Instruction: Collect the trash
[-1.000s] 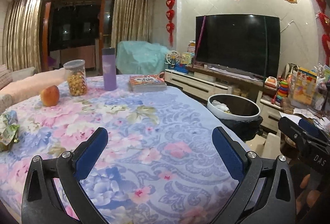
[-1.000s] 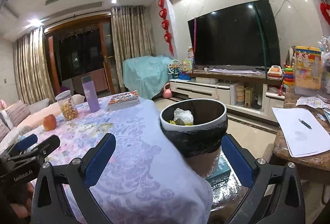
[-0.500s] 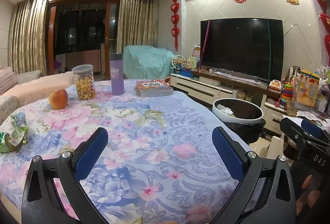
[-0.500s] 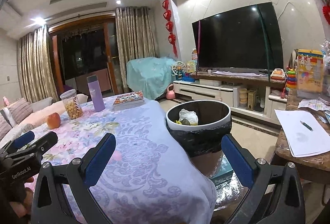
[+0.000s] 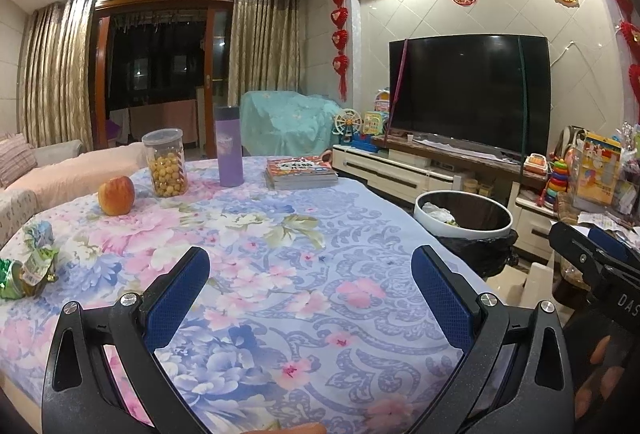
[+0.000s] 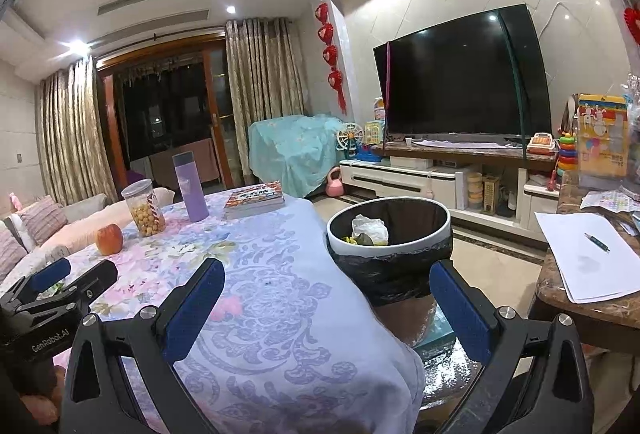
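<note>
Crumpled green and white snack wrappers (image 5: 30,268) lie at the left edge of the flowered tablecloth (image 5: 260,218). My left gripper (image 5: 310,268) hovers open over the near part of the table, to the right of the wrappers and holding nothing. A white-rimmed trash bin (image 5: 460,232) with a black liner stands off the table's right end. Inside that bin (image 6: 352,246) sit a white paper wad (image 6: 370,228) and some yellow-green scraps. My right gripper (image 6: 326,276) is open and empty, a short way in front of the bin at the table corner.
On the far side of the table stand an apple (image 5: 116,194), a jar of yellow balls (image 5: 165,162), a purple bottle (image 5: 229,146) and a stack of books (image 5: 300,172). A marble side table (image 6: 560,298) with a sheet of paper (image 6: 584,254) is at the right.
Both grippers have drawn back and up. The bin looks smaller and farther in the right wrist view, and more of the wrappers shows at the left. Both stay open.
</note>
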Available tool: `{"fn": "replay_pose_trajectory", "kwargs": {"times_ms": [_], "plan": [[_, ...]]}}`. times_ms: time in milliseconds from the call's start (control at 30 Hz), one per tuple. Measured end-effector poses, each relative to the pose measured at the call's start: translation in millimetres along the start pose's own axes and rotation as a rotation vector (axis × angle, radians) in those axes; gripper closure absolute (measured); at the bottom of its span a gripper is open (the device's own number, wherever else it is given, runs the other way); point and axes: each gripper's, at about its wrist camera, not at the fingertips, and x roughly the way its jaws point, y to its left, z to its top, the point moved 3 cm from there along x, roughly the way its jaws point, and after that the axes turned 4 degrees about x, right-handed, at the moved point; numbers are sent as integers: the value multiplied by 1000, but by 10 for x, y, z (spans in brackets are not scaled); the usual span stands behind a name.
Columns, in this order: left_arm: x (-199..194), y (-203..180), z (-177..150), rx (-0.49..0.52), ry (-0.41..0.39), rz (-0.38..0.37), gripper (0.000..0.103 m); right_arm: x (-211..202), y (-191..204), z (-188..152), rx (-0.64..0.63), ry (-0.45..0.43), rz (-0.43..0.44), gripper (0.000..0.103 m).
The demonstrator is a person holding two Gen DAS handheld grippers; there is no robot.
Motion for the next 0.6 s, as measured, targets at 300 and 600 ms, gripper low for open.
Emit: {"fn": "replay_pose_trajectory", "kwargs": {"times_ms": [300, 600], "plan": [[-13, -1, 6, 5, -10, 1, 0, -7, 5, -1, 1, 0, 2, 0], [-16, 3, -4, 4, -9, -7, 0, -18, 18, 0, 0, -3, 6, 0]]}}
